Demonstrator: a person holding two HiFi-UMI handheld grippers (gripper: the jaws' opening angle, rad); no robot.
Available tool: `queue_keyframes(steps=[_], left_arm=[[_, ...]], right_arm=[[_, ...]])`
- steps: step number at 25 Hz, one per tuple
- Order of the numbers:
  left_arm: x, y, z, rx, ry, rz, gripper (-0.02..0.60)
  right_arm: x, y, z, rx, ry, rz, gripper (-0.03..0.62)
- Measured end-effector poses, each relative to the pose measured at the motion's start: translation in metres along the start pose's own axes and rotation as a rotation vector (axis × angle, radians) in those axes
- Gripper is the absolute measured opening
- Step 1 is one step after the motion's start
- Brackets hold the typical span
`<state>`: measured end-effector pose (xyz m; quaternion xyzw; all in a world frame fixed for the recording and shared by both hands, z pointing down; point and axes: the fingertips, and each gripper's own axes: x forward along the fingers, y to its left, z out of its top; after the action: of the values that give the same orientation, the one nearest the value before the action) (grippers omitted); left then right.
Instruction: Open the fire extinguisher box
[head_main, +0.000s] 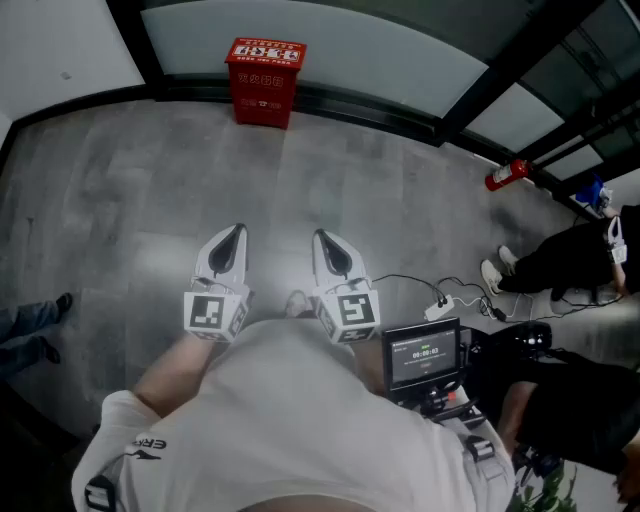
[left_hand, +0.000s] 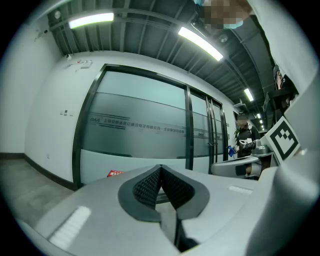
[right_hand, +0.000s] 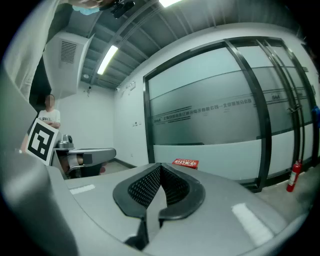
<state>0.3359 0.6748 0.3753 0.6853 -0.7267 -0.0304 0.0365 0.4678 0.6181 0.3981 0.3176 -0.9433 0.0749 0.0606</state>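
A red fire extinguisher box (head_main: 264, 80) with a white label on its lid stands on the grey floor against the glass wall, lid down. It shows small in the left gripper view (left_hand: 115, 173) and the right gripper view (right_hand: 185, 162). My left gripper (head_main: 236, 233) and right gripper (head_main: 321, 238) hang side by side in front of my chest, well short of the box, both shut with nothing between the jaws. In the gripper views the left gripper (left_hand: 160, 170) and right gripper (right_hand: 159, 168) point toward the glass wall.
A red fire extinguisher (head_main: 507, 174) lies on the floor at the right by the black frame. A seated person (head_main: 560, 255), cables (head_main: 437, 300) and a small monitor rig (head_main: 424, 355) are at the right. Someone's feet (head_main: 40, 320) show at the left edge.
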Motion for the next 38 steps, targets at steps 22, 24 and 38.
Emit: queue_keyframes(steps=[22,24,38], left_arm=[[0.175,0.049,-0.008,0.02,-0.005,0.038,0.003],[0.199,0.07,-0.005,0.015,-0.004,0.028,0.003],[0.347,0.213,0.021,-0.007,0.017,-0.07,0.003]], right_arm=[[0.145,-0.103,0.021,-0.006,0.006,0.02,0.012],[0.174,-0.107,0.028,-0.006,0.019,0.005,0.012],[0.371,-0.115,0.078,-0.019,0.033,-0.084,0.012]])
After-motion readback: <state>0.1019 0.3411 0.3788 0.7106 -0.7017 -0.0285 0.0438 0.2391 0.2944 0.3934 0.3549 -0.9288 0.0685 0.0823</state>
